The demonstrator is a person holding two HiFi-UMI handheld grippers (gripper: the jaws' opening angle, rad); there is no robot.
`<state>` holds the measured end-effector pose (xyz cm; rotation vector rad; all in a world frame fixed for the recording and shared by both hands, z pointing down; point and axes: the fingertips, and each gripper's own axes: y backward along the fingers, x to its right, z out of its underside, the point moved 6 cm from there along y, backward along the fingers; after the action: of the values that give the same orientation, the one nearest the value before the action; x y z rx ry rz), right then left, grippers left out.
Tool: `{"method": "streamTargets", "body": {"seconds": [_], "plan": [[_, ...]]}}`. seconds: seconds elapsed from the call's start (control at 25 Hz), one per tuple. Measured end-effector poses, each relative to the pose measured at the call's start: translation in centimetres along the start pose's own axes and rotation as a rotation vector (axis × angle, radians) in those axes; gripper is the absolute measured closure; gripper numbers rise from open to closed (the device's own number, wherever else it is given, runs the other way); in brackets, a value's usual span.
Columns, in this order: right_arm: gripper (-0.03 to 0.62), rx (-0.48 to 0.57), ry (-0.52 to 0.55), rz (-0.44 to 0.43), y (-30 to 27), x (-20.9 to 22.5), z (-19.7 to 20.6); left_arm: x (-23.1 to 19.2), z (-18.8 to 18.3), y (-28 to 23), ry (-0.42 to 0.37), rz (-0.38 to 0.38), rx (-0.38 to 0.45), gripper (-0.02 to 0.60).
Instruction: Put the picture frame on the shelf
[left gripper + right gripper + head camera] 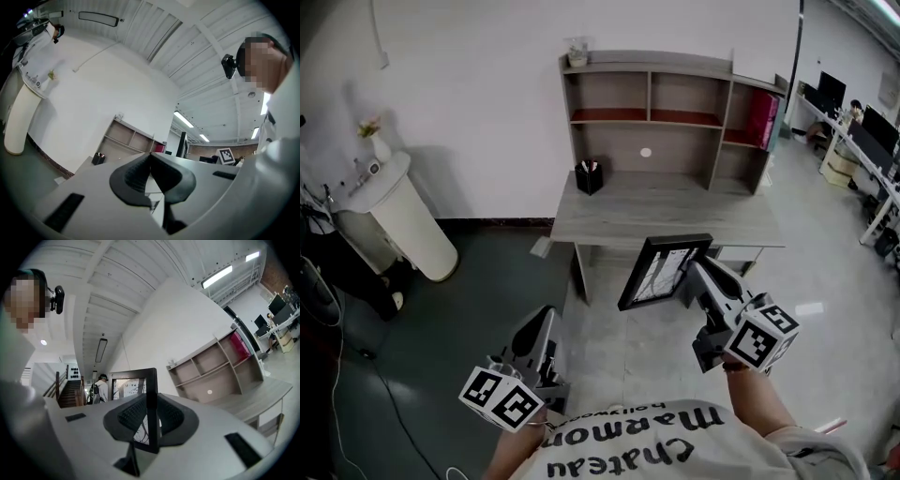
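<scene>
A black picture frame (661, 270) with a black-and-white print hangs in the air in front of the grey desk (609, 217). My right gripper (692, 272) is shut on the frame's right edge. In the right gripper view the frame (140, 385) stands upright between the jaws, which clamp its side bar. The wooden shelf unit (673, 112) stands on the desk against the wall, also seen as the shelf (218, 369) to the right. My left gripper (539, 330) is low at the left, shut with nothing in it, jaws touching (150, 161).
A black pen holder (589, 176) stands on the desk at the left. Pink folders (763, 117) fill the shelf's right compartment. A small jar (577, 52) tops the shelf. A white cylinder stand (408, 220) is at the left wall. Office desks (862, 141) lie far right.
</scene>
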<state>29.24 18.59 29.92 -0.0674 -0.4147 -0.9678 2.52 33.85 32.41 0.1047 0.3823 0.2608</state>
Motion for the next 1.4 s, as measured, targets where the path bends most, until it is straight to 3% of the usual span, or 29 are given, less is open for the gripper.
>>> {"method": "streamTargets", "body": {"seconds": [0.12,0.28,0.56,0.76,1.16,1.4], "plan": [[0.520,0.012,0.012,-0.052,-3.5,-1.0,0.3,-2.4,-1.2,-1.1,-0.005,0.009,0.008,0.565],[0.520,-0.010,0.067,-0.040,-7.0,-1.6,0.9,-5.8,-2.3,-2.0,0.005,-0.007,-0.005,0.565],[0.520,-0.069,0.029,-0.055,-11.0,-2.1,3.5,-9.5,-2.3,-2.6,-0.008,0.004,0.003,0.565],[0.520,-0.100,0.010,-0.020,-12.5,-0.8,4.3,-11.2,-1.4,-3.2,0.045,0.026,-0.019,0.565],[0.520,-0.130,0.038,0.048,-15.8,3.0,4.1,-14.3,-1.1,-6.5,0.055,0.010,-0.019,0.565],[0.520,-0.144,0.034,0.024,-20.3,5.7,3.4,-16.6,-2.0,-9.8,0.051,-0.021,-0.006,0.565]]}}
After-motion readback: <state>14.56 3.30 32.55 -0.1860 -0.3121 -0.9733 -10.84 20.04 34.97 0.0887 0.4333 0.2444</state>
